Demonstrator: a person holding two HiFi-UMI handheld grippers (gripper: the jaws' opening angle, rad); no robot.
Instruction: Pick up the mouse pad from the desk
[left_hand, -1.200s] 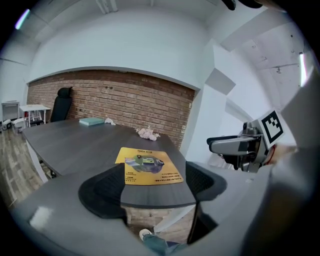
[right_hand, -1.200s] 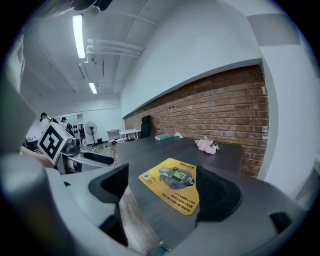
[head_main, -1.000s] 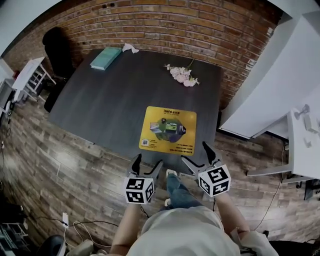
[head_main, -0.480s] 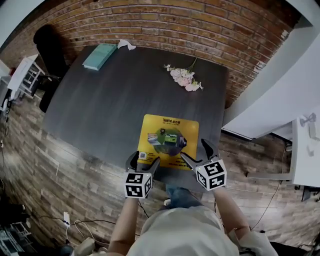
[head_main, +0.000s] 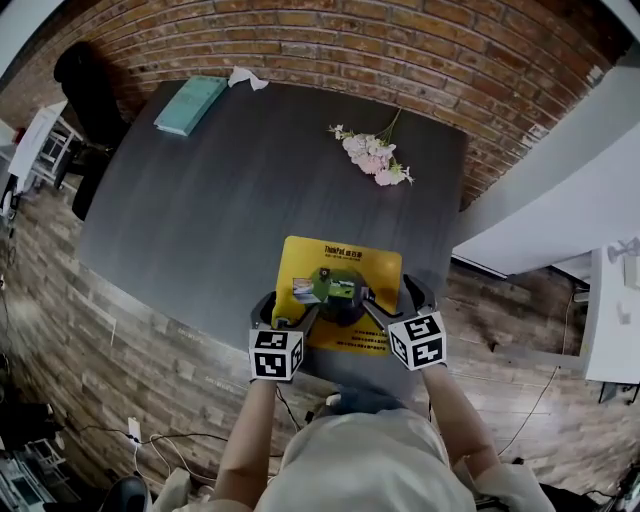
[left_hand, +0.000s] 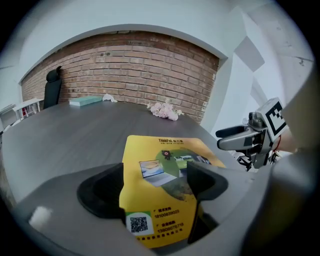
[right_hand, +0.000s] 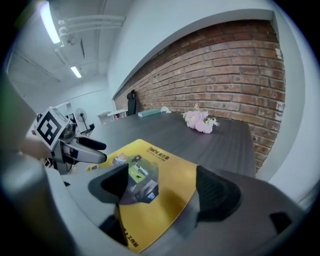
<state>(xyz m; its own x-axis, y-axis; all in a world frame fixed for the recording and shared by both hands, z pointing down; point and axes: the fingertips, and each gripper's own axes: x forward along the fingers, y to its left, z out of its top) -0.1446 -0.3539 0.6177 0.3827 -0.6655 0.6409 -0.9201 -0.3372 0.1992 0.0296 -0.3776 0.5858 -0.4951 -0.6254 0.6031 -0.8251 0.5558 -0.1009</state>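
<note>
Left claw (head_main: 288, 312) and right claw (head_main: 391, 298) both have their jaws spread apart, poised over the near edge of the mouse pad (head_main: 345, 262). It lies flat at the desk's (head_main: 230, 190) near edge. Nothing's gripped yet imo, so pinching and lifting remain. The pad's a thin yellow rounded rectangle, probably floppy, on matte dark woodgrain. Pink flowers (head_main: 375, 158) sit by the far right corner.

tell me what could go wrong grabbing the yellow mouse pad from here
1. The mouse pad is thin, and both the left gripper and right gripper have jaws wide apart at its near edge; closing may catch too little and slip off.
2. Both grippers sit at one edge, so the far side may sag and drag across the desk when lifted.
</note>
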